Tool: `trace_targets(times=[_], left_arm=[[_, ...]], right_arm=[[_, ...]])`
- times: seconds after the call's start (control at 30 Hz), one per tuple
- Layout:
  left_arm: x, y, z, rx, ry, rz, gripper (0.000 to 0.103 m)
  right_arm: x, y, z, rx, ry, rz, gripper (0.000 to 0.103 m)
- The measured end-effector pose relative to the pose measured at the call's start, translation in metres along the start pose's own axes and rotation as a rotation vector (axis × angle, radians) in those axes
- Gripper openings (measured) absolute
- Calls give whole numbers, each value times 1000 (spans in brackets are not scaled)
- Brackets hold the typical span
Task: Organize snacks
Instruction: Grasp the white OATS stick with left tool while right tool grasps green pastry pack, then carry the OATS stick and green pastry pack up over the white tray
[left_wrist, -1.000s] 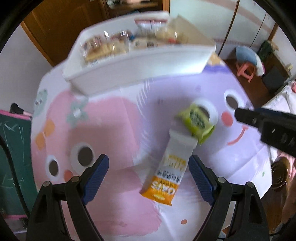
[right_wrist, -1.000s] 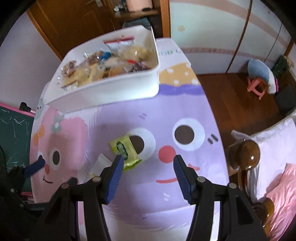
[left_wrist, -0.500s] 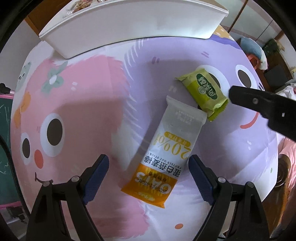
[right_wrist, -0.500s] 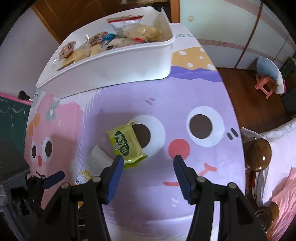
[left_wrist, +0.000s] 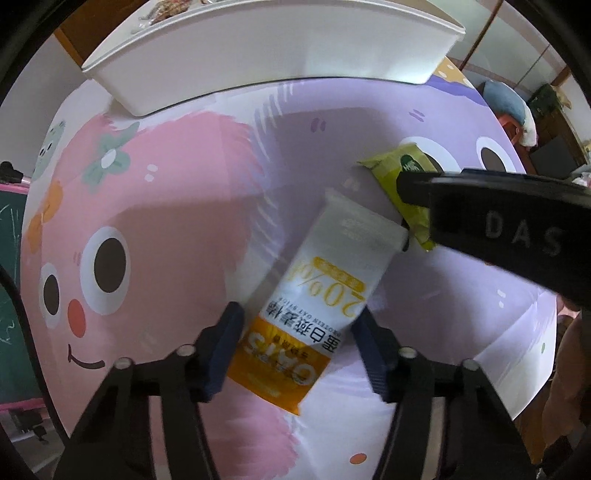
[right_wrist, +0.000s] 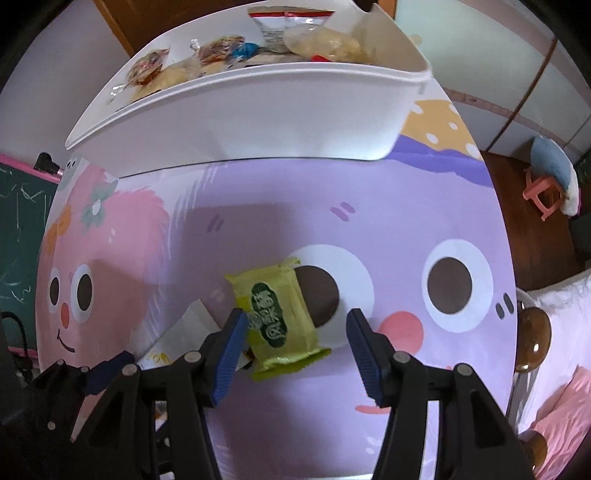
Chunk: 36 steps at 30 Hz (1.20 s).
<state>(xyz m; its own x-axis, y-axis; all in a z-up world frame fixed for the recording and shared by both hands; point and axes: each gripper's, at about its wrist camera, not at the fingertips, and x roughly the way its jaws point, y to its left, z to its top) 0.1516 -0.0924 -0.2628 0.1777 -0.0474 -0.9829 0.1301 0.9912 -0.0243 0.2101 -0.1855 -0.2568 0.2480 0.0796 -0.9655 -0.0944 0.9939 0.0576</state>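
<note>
Left wrist view shows your long white-and-orange oat-bar packet (left_wrist: 314, 317) flat on the cartoon-print table cover (left_wrist: 159, 229), long axis running forward between your left gripper (left_wrist: 295, 354) pads, spread, flanking it. Your right gripper (right_wrist: 295, 350), unclenched, straddles the green-yellow snack packet (right_wrist: 277, 321).

The oat bar (left_wrist: 325, 295) lies left of the cake packet (right_wrist: 279, 319), bin (right_wrist: 258, 122) behind both.

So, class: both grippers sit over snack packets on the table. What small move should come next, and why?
Probably close the left gripper on the oat bar: its open fingers already straddle the orange end. The right gripper similarly brackets the green packet.
</note>
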Motion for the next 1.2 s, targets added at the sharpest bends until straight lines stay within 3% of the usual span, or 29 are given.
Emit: trace_targets(times=[0.07,0.27,0.33,0.37,0.47,0.87,1.2], left_arm=[[-1,3,0,-11,-3,1,41],[-1,16,0,-48,-3,-27,38],[-1,20,-1,-53,-4,-30,38],[-1,21,-1,-56,-4,-32,38],[-3,33,-4,-71,-2,-37,37],[-57,39,-12,-89,-89,-56,37],[-108,47,6,-112,-180,-83,37]], right_arm=[[2,3,0,-10,13,3,56],[10,15,-2,-54,23,-18,56],[9,19,-3,-78,14,-45,50],[9,21,-4,-88,9,-57,43],[7,23,-7,-98,8,-46,38],[-21,25,-32,-81,-7,31,37],[-73,23,-31,-61,-100,86,37]])
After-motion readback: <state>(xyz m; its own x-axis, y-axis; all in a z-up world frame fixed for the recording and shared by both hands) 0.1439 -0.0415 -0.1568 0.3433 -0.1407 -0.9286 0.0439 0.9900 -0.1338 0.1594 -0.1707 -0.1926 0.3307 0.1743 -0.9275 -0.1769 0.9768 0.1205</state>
